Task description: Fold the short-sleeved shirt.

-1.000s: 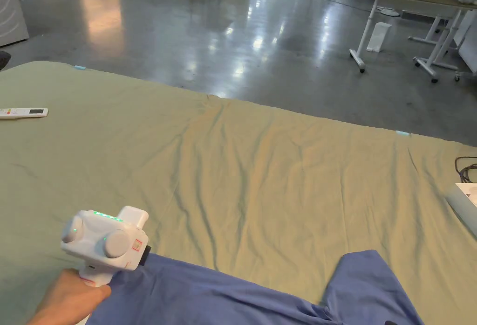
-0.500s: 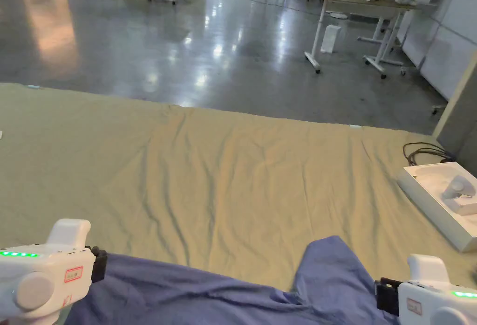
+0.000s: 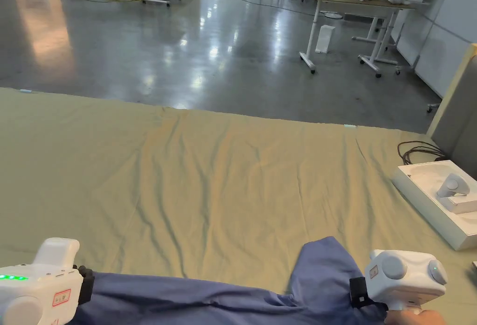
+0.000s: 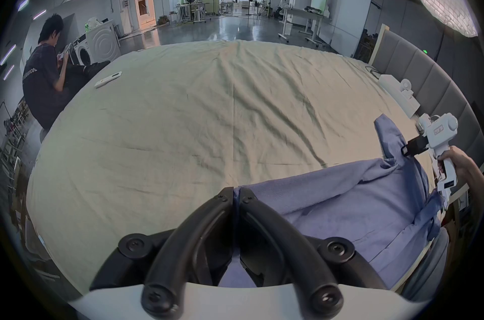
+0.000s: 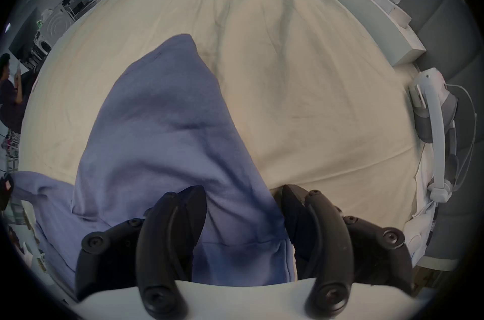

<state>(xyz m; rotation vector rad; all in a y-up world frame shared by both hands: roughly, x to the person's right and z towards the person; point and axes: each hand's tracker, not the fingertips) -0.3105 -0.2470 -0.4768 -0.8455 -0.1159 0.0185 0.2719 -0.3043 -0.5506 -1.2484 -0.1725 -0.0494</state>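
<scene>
1. A big bed with a green sheet point(image 3: 223, 176) stands in a wide hall with a shiny floor.
2. The blue short-sleeved shirt point(image 3: 195, 298) lies at 6 o'clock on the sheet, its long side running from 9 to 3.
3. One sleeve point(image 3: 321, 265) points to 12.
4. The shirt looks soft and light (floppy too), so hold it at the edges.
5. The left gripper point(image 4: 237, 197) is clenched on the shirt's edge.
6. The right gripper point(image 5: 243, 197) is open around the sleeve.
</scene>
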